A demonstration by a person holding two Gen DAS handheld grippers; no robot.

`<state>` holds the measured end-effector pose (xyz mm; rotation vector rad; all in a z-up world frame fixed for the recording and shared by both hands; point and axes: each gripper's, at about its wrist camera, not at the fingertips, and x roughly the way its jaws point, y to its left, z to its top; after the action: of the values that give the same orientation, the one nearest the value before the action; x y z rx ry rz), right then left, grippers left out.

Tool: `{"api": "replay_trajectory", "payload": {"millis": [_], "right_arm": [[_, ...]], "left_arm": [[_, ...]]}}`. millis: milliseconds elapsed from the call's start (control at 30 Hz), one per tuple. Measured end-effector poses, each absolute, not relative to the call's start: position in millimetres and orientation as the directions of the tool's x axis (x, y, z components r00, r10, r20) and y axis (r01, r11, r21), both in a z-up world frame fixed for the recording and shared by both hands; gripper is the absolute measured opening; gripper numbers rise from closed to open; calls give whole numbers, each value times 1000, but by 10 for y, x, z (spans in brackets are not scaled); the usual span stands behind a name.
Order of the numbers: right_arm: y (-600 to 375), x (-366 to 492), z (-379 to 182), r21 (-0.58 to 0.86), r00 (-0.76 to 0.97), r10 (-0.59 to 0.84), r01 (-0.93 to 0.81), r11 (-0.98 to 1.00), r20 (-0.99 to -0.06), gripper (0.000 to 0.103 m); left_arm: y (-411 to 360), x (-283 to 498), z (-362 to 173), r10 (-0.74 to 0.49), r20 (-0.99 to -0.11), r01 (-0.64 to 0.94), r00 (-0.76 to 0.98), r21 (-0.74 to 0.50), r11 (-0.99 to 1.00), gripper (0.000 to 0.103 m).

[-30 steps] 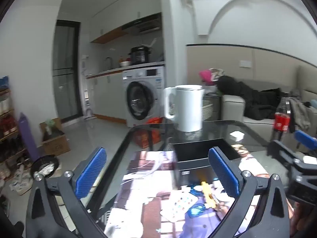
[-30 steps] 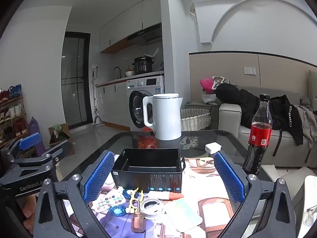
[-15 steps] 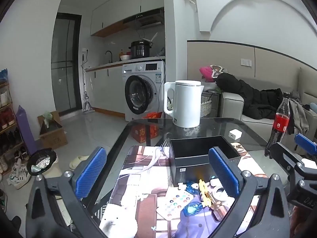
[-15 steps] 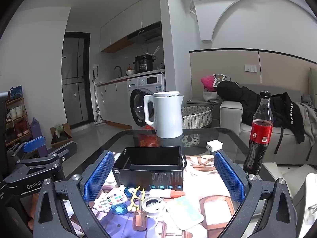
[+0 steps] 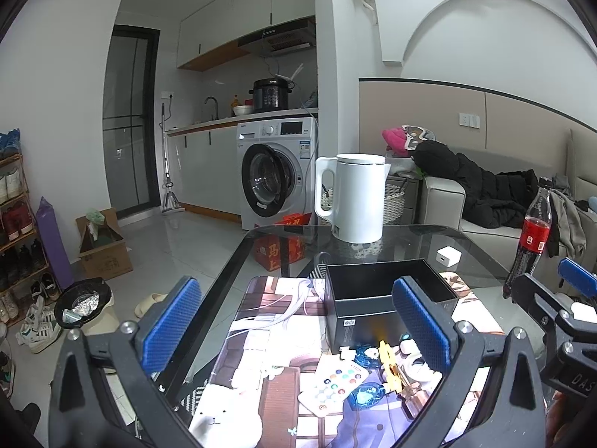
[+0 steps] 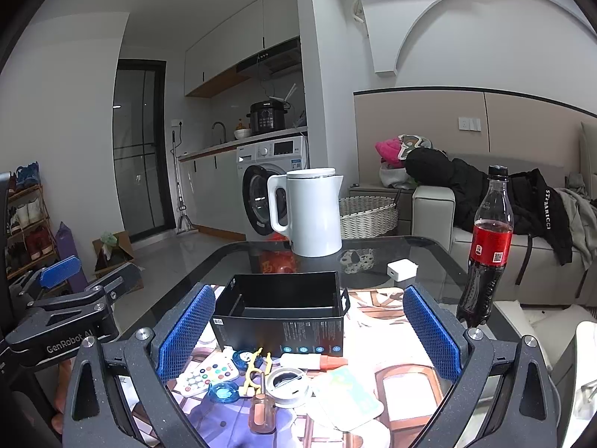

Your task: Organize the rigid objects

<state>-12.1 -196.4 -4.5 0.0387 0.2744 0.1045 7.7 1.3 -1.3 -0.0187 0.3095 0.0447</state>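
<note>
Right wrist: black box (image 6: 283, 311) sits beyond the open right gripper (image 6: 308, 339).

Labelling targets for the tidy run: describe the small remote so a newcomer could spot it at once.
Start at the open black box on the printed mat of the glass table; small items lie scattered in front of it. At the left end of that scatter lies the remote, flat, white and card-thin. It alone has a grid of round coloured buttons.
</note>
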Motion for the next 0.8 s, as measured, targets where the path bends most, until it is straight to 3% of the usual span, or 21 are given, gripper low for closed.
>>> {"api": "replay_trajectory", "payload": {"millis": [800], "right_arm": [[-1961,-109,-62,61,953,112,-99,993,-282,103]], "left_arm": [[-16,79,-25,49,-309,-53,950,-4,999,103]]}}
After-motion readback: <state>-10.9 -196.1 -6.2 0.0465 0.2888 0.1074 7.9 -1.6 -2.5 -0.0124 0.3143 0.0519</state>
